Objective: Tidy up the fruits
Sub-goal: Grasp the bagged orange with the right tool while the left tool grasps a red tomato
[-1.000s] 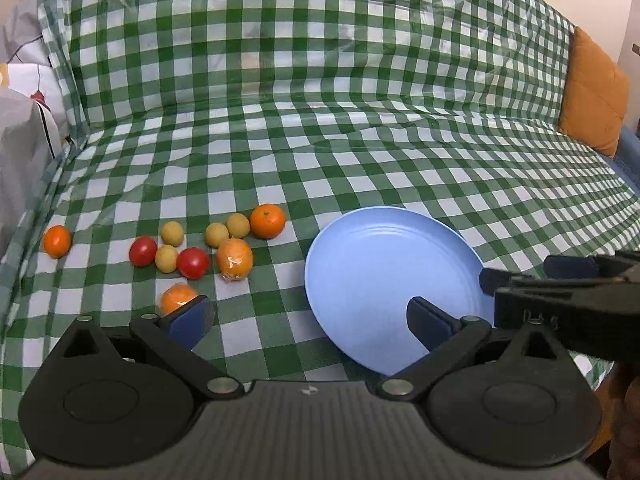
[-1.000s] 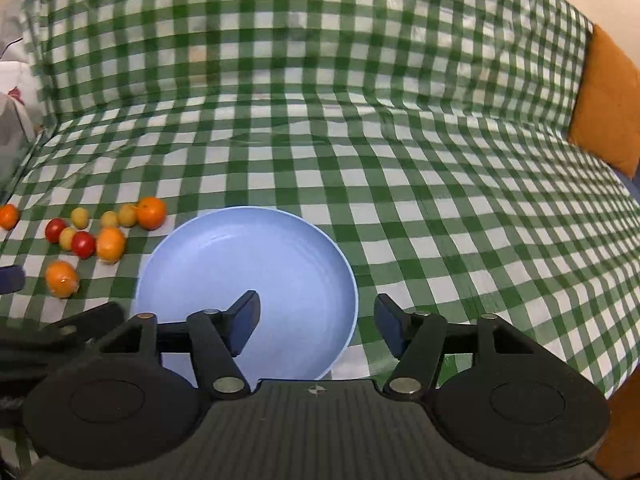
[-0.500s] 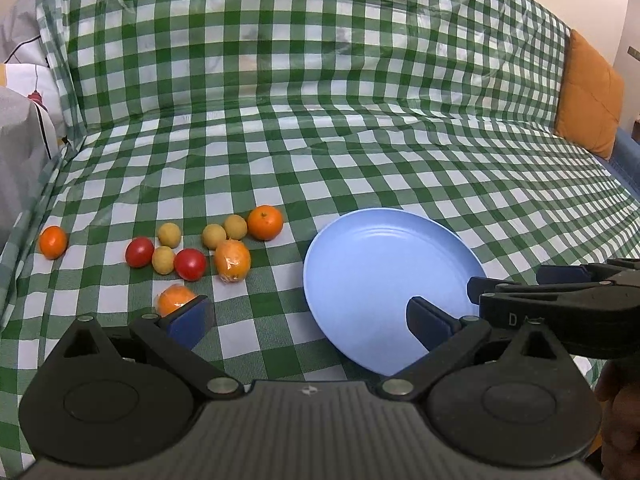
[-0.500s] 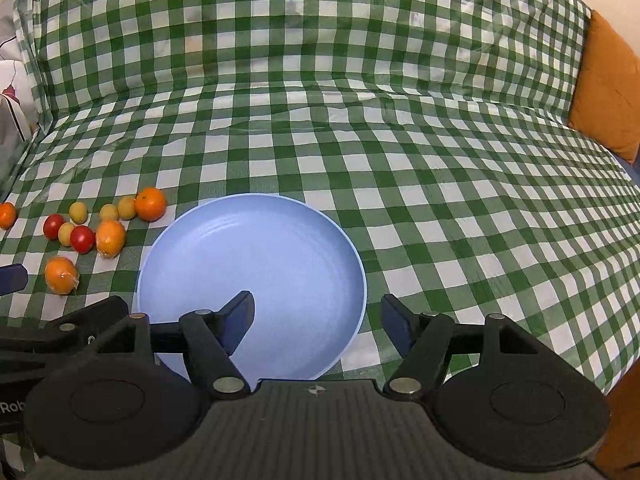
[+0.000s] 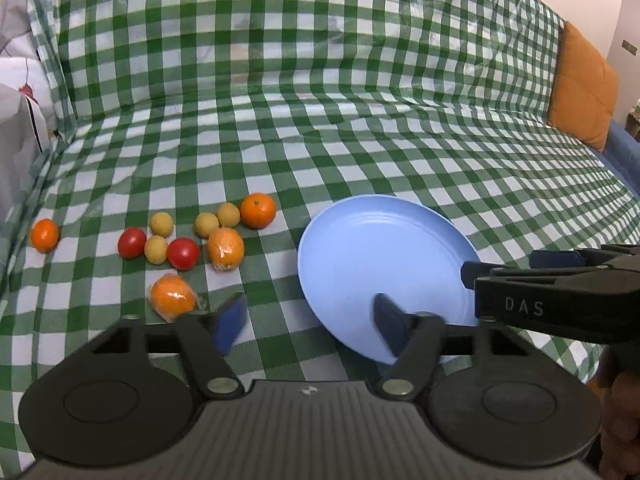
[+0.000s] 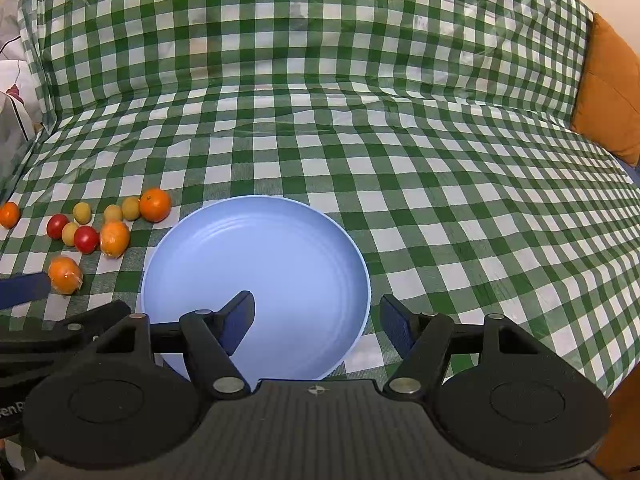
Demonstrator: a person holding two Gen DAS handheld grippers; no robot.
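Observation:
An empty light-blue plate (image 5: 384, 248) (image 6: 256, 264) lies on the green checked cloth. Left of it lie several fruits: a bare orange (image 5: 258, 210) (image 6: 155, 204), two plastic-wrapped oranges (image 5: 225, 249) (image 5: 173, 297), two red tomatoes (image 5: 183, 253) (image 5: 131, 243), several small yellow fruits (image 5: 206, 225), and one small orange (image 5: 44, 235) far left. My left gripper (image 5: 310, 318) is open and empty, low in front of the wrapped orange and the plate's near-left edge. My right gripper (image 6: 318, 320) is open and empty over the plate's near rim; it also shows in the left wrist view (image 5: 496, 270).
The checked cloth (image 6: 400, 160) covers a sofa seat and backrest. An orange cushion (image 5: 582, 88) (image 6: 608, 108) stands at the right end. A white patterned fabric (image 5: 16, 100) lies at the left edge. The seat's front edge drops off at the lower right.
Both grippers have shifted slightly; the plate and fruits sit a little higher in both views. The fruits and plate have not moved on the cloth. Both grippers stay open.

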